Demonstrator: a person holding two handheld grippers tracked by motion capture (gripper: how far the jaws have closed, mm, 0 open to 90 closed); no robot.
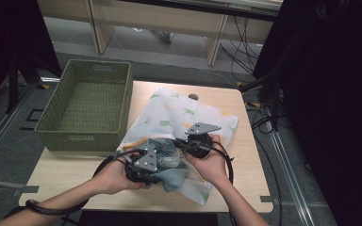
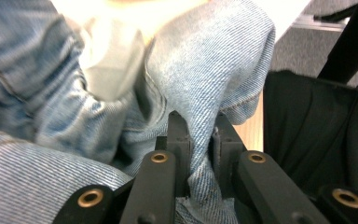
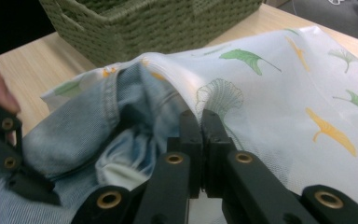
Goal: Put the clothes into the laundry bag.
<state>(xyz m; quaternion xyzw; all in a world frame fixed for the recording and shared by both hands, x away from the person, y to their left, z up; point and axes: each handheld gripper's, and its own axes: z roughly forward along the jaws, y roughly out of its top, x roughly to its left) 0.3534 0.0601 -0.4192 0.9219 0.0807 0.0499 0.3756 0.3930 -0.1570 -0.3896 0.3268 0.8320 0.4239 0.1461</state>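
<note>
Working from the high view first, we see the left tool (image 1: 154, 165) and the right tool (image 1: 192, 143) meet over a white mesh laundry bag printed with green and orange leaves (image 1: 188, 115), which lies across the pale wooden bench (image 1: 66, 172). A faded blue denim garment (image 1: 172, 162) sits at the bag's near mouth, partly inside and partly bunched outside between the two hands. An olive-green woven rectangular basket (image 1: 87, 106) stands on the bench's far left corner, just beside the bag.

In the left gripper view, the left tool (image 2: 199, 135) is clamped on a fold of the denim garment (image 2: 205, 74); the cloth passes between the two pads and is drawn taut above them.

In the right gripper view, the right tool (image 3: 200, 128) has its pads together on the rim of the mesh bag (image 3: 279, 93), holding the mouth raised. The denim (image 3: 74, 135) shows under that rim, and the basket (image 3: 158, 28) stands behind.

We judge the step in hand to be feeding the garment through the bag's mouth. The next move calls for keeping the right tool's hold high so that the opening stays wide, and for carrying the pinched denim deeper inside before release.

No brand, label or readable writing appears on the bag, garment or basket.
</note>
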